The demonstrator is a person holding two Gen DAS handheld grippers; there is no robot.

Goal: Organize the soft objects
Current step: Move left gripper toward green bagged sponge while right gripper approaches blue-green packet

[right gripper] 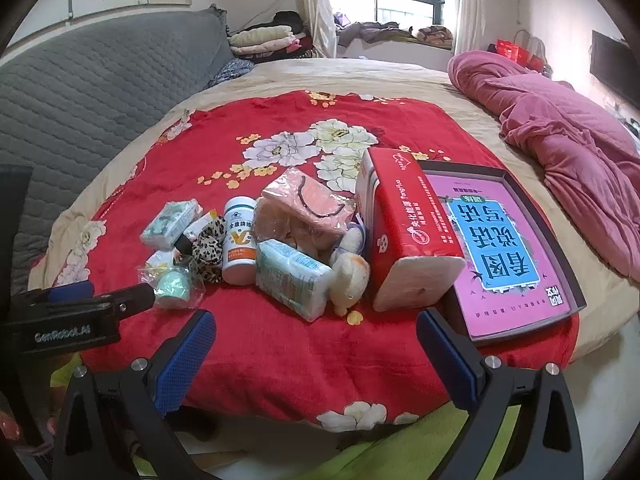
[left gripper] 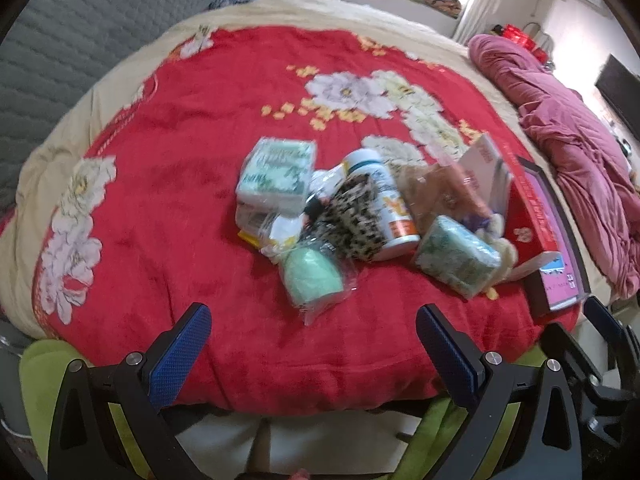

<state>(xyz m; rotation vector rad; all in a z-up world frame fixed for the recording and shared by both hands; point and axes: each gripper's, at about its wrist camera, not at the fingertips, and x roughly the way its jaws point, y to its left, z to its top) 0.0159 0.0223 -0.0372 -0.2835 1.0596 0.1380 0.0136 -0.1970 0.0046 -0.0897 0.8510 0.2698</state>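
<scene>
While nothing has yet been gripped, a red floral blanket point(right gripper: 320, 340) is seen spread over the bed, with the whole clutter heaped near its front edge. At the right of the heap, a shallow tray point(right gripper: 568, 264) holding a pink book is lying, and a red tissue pack point(right gripper: 404, 224) is leaned against its left side. Just left of that, a bagged pink item point(right gripper: 308, 208), a wrapped pale-green tissue packet point(right gripper: 292, 280) and a small plush toy point(right gripper: 348, 276) are crowded together, touching. A white supplement bottle point(right gripper: 239, 240) is stood among them, with a leopard-print fabric piece point(right gripper: 208, 252) and a bagged mint-green roll point(left gripper: 314, 276) further left.

Both the left gripper point(left gripper: 312, 344) and the right gripper point(right gripper: 316, 348) are held wide apart and empty, short of the pile.

Trouble is judged likely from the crowding: the bottle could be toppled, or slippery wrapping pinched instead of the soft item inside.
</scene>
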